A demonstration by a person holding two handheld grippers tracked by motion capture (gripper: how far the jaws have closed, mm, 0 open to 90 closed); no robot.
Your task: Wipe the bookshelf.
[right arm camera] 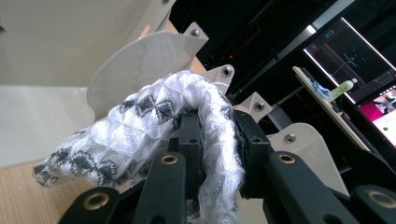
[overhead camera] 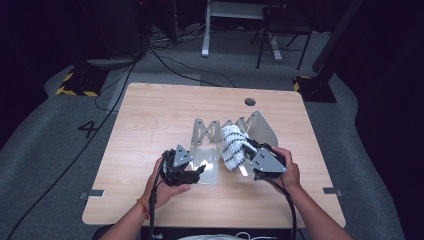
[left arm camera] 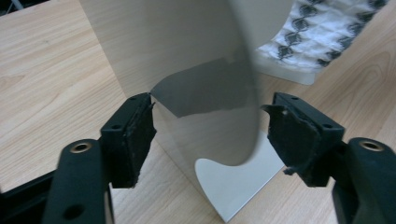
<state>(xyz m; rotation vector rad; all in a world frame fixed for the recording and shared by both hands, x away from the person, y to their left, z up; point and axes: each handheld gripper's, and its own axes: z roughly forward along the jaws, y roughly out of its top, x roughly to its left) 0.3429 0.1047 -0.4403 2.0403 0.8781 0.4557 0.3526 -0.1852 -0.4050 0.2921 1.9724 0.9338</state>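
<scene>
white and grey knitted cloth (right arm camera: pixel 140 135) is pinched by the right gripper (right arm camera: pixel 219 149) at the metal rack (overhead camera: pixel 210 131); left gripper (left arm camera: pixel 210 135) spread around a rack plate (left arm camera: pixel 205 93)

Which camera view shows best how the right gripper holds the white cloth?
The right gripper view: its jaws are shut on the white cloth. The high view shows the cloth small beside the right gripper; the left gripper view shows one corner.

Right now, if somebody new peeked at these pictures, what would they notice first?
Probably the white cloth with dark diamond patterns, pinched in the right tongs and draped over a shiny metal rack in the middle of the wooden table. Next, the left tongs, wide open on either side of one of the rack's upright plates.
</scene>
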